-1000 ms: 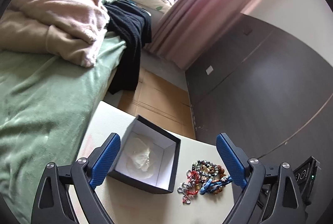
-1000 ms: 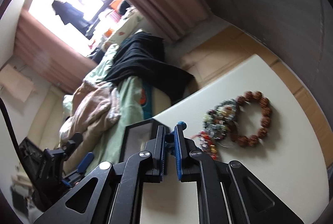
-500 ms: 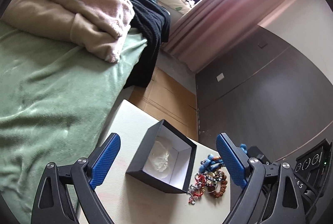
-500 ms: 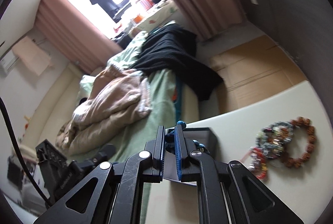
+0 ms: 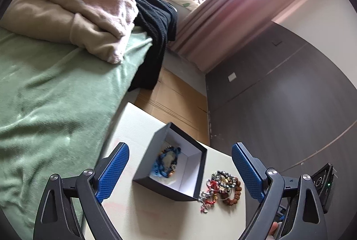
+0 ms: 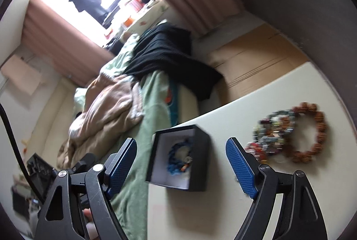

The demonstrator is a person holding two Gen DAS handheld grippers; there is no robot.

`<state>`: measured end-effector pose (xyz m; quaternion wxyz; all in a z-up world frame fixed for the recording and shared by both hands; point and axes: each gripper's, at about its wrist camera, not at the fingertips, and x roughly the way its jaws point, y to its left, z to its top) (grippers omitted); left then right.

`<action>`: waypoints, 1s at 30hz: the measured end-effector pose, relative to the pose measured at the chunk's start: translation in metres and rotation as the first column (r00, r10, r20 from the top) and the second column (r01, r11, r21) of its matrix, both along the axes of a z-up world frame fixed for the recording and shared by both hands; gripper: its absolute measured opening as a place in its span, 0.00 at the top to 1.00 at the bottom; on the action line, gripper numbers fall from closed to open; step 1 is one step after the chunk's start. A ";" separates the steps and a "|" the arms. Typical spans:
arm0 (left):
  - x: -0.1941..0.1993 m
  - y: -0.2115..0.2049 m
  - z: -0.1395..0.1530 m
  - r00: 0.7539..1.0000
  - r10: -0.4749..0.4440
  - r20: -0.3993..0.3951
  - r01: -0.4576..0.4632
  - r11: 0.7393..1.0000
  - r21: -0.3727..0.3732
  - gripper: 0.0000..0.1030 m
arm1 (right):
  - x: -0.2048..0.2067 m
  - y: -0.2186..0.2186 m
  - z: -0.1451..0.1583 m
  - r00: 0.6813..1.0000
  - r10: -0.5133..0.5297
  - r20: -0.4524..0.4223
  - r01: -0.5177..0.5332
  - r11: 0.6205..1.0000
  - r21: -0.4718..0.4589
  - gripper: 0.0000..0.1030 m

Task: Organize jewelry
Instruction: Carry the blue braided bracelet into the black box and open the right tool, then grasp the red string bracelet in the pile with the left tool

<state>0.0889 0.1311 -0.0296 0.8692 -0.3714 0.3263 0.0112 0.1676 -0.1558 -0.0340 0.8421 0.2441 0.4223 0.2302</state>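
1. Black gift box (image 5: 176, 164): open on the white table (image 5: 142, 217); holds a blue beaded bracelet (image 5: 166, 162), presumably sorted.
2. Bracelet pile (image 5: 221, 188): unsorted, on the table just beside the box.
3. Right gripper (image 6: 180, 159): jaws opening, nothing between them, above the box.
4. Left gripper (image 5: 179, 168): jaws wide apart, empty, framing the box.

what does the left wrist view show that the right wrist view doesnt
Only the left wrist view: the left hand-held gripper, open, and a white wall plate on the dark panelled wall.

Only the right wrist view: the right hand-held gripper, its jaws opening with nothing between them, and the whole ring of the brown beaded bracelet.

Both: the open black box holding the blue braided bracelet, on the cream table.
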 end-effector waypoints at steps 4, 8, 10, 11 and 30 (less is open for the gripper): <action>0.001 -0.010 0.003 1.000 -0.021 0.009 0.021 1.000 0.011 0.10 | -0.008 -0.025 0.000 0.998 -0.060 -0.007 0.060 0.998 0.014 0.20; 0.004 -0.030 0.006 0.998 -0.066 0.017 0.065 0.997 0.047 0.10 | -0.013 -0.043 0.001 0.994 -0.103 -0.017 0.104 0.995 0.008 0.20; 0.006 -0.041 0.008 0.995 -0.102 0.023 0.100 0.992 0.072 0.10 | -0.015 -0.051 0.002 0.992 -0.125 -0.022 0.125 0.992 0.008 0.20; 0.007 -0.047 0.009 0.992 -0.122 0.028 0.119 0.989 0.084 0.10 | -0.017 -0.054 0.002 0.991 -0.133 -0.024 0.134 0.991 0.009 0.20; 0.037 -0.158 0.002 0.922 -0.373 -0.105 0.388 0.895 0.222 0.41 | -0.019 -0.128 -0.022 0.934 -0.296 -0.198 0.297 0.955 -0.024 0.20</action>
